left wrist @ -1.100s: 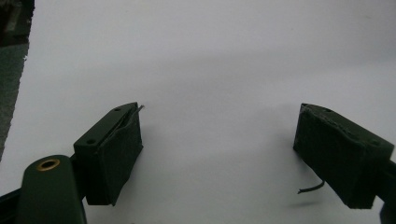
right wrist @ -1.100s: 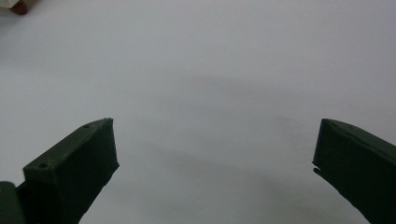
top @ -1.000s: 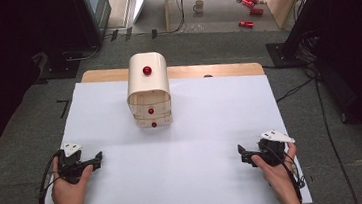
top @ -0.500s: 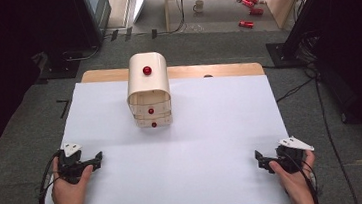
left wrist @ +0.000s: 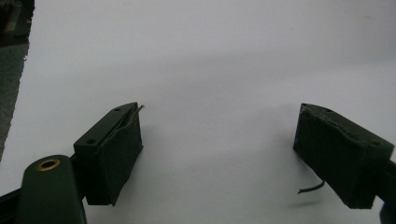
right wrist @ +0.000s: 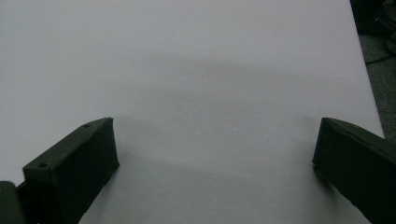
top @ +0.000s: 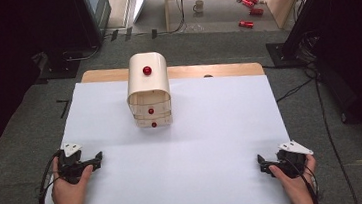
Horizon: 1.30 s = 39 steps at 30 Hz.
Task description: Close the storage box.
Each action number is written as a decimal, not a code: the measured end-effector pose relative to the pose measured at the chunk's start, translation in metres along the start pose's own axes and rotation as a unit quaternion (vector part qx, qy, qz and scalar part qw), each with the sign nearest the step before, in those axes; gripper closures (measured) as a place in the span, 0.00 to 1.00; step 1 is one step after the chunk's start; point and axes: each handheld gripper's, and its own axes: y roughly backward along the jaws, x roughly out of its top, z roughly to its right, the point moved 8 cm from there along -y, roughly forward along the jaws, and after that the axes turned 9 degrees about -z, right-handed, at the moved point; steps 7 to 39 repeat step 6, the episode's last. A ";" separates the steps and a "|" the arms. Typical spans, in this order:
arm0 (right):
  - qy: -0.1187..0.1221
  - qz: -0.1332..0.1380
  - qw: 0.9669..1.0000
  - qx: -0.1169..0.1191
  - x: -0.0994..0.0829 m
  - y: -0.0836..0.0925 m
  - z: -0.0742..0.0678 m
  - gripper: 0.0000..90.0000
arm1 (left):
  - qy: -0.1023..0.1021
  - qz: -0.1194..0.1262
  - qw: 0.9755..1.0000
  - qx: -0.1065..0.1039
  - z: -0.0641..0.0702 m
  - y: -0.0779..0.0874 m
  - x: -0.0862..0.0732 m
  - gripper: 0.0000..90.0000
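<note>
- We see a table covered with a white sheet, viewed from above the person's side.
- A small wooden drawer chest with a rounded top and red knobs stands near the middle of the table's far edge, drawer fronts facing the person, all looking closed.
- The left hand-held gripper rests near the table's near left corner, held in the person's left hand; in the left gripper view its jaws stand wide apart, released, over bare white sheet.
- The right hand-held gripper sits near the near right corner in the right hand; in the right gripper view its jaws are likewise spread, grasping nothing.
- Both hand-held grippers lie well apart from the drawer chest.
</note>
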 end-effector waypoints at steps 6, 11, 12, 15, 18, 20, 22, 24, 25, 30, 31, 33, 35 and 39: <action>0.001 0.001 1.000 -0.001 0.000 0.000 0.000 0.00 | 0.000 0.000 1.000 0.000 0.000 0.000 0.000 0.17; 0.001 0.001 1.000 -0.001 0.000 0.000 0.000 0.00 | 0.000 0.000 1.000 0.000 0.000 0.000 0.000 0.17; 0.001 0.001 1.000 -0.001 0.000 0.000 0.000 0.00 | 0.000 0.000 1.000 0.000 0.000 0.000 0.000 0.17; 0.001 0.001 1.000 -0.001 0.000 0.000 0.000 0.00 | 0.000 0.000 1.000 0.000 0.000 0.000 0.000 0.17; 0.001 0.001 1.000 -0.001 0.000 0.000 0.000 0.00 | 0.000 0.000 1.000 0.000 0.000 0.000 0.000 0.17; 0.001 0.001 1.000 -0.001 0.000 0.000 0.000 0.00 | 0.000 0.000 1.000 0.000 0.000 0.000 0.000 0.17; 0.001 0.001 1.000 -0.001 0.000 0.000 0.000 0.00 | 0.000 0.000 1.000 0.000 0.000 0.000 0.000 0.17; 0.001 0.001 1.000 -0.001 0.000 0.000 0.000 0.00 | 0.000 0.000 1.000 0.000 0.000 0.000 0.000 0.17; 0.001 0.001 1.000 -0.001 0.000 0.000 0.000 0.00 | 0.000 0.000 1.000 0.000 0.000 0.000 0.000 0.17; 0.001 0.001 1.000 -0.001 0.000 0.000 0.000 0.00 | 0.000 0.000 1.000 0.000 0.000 0.000 0.000 0.17; 0.001 0.001 1.000 -0.001 0.000 0.000 0.000 0.00 | 0.000 0.000 1.000 0.000 0.000 0.000 0.000 0.17; 0.001 0.001 1.000 -0.001 0.000 0.000 0.000 0.00 | 0.000 0.000 1.000 0.000 0.000 0.000 0.000 0.17; 0.001 0.001 1.000 -0.001 0.000 0.000 0.000 0.00 | 0.000 0.000 1.000 0.000 0.000 0.000 0.000 0.17; 0.001 0.001 1.000 -0.001 0.000 0.000 0.000 0.00 | 0.000 0.000 1.000 0.000 0.000 0.000 0.000 0.17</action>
